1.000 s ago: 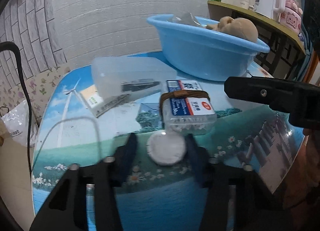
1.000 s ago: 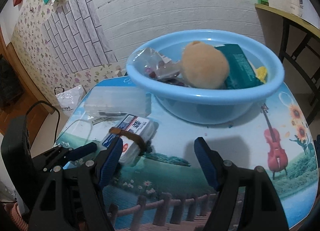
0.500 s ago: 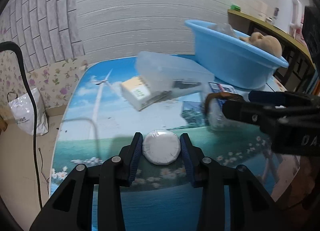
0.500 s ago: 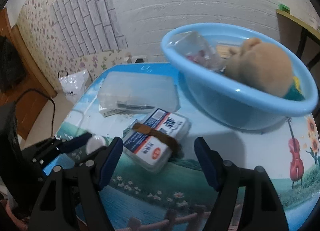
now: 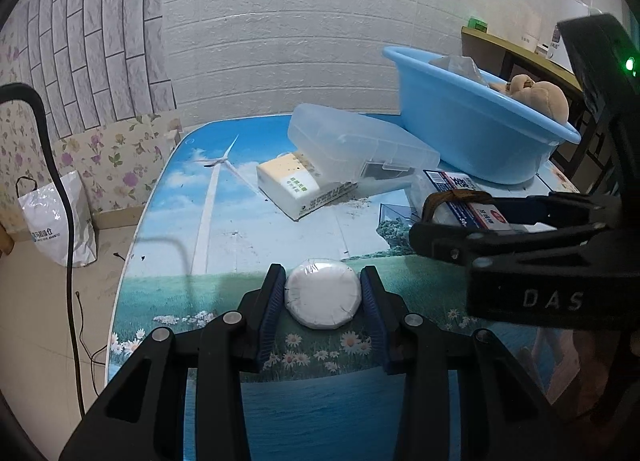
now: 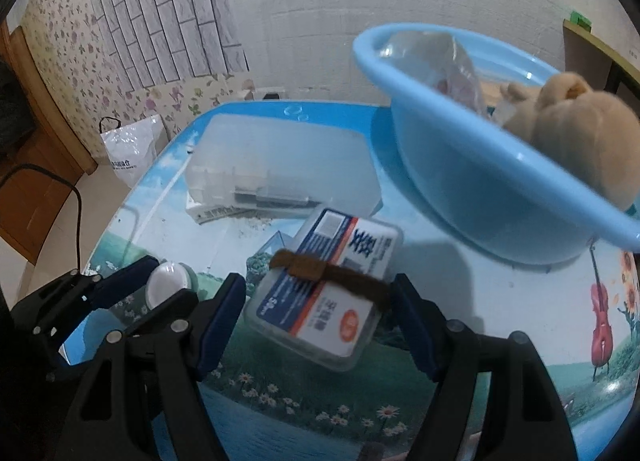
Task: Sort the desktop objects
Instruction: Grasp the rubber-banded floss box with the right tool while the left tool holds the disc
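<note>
A white round wrapped disc [image 5: 322, 293] sits between the blue pads of my left gripper [image 5: 323, 301], which is shut on it just above the picture-printed table [image 5: 224, 261]. In the right wrist view the same disc [image 6: 166, 281] shows at lower left. A clear box with a blue, white and red label and a brown band [image 6: 332, 285] lies on the table. My right gripper [image 6: 318, 289] stands open around it, one finger on either side, and the pads do not press on it. A blue basin [image 6: 480, 189] holds a tan plush toy [image 6: 580, 133].
A frosted clear case [image 5: 360, 141] rests partly on a tissue pack [image 5: 296, 185] behind the box, beside the basin [image 5: 472, 133]. A white bag [image 5: 56, 217] stands on the floor left of the table, and a black cable [image 5: 60, 181] hangs there. A brick wall is behind.
My left gripper's jaws closed onto the white disc and it swung left. The right gripper came lower and nearer, so the banded box now lies between its fingers.
</note>
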Available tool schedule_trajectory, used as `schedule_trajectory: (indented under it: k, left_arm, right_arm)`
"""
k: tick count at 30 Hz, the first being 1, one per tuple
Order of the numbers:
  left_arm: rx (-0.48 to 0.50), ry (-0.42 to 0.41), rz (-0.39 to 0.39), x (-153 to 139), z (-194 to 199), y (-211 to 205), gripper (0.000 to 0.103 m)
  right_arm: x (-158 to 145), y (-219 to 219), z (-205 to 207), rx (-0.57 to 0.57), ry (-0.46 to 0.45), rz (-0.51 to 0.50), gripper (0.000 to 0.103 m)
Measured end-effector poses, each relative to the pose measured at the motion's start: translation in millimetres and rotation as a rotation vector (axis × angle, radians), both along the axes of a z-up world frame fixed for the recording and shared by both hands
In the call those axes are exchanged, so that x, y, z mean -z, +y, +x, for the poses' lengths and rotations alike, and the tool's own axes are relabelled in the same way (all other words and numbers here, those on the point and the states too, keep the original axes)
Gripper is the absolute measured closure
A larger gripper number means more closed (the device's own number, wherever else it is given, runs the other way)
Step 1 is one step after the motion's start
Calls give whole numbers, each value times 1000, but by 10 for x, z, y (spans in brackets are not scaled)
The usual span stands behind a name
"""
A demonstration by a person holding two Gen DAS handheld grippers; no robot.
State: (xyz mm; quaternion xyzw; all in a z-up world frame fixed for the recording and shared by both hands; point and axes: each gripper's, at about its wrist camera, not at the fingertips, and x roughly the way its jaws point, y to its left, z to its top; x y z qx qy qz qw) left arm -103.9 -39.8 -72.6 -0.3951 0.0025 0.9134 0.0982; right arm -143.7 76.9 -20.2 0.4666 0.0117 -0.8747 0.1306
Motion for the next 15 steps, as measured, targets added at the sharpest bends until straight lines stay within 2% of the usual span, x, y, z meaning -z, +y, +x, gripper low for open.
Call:
schedule_trajectory:
  k: [2,3,6,15]
  left_arm:
    - [0,0,1,-4,3,-5,65]
    - [-2,-1,1,-6,4,-4,65]
    - [-6,-4,3,-9,13,12,65]
    - [9,-25,22,-27,96,149,65]
  right_arm:
    - [-5,7,26,-12,20,3,30]
    - [-14,5,34,-14,33,12,35]
    - [-49,21,64,-35,58,26,38]
    - [-146,232,325,-106,72,8,39]
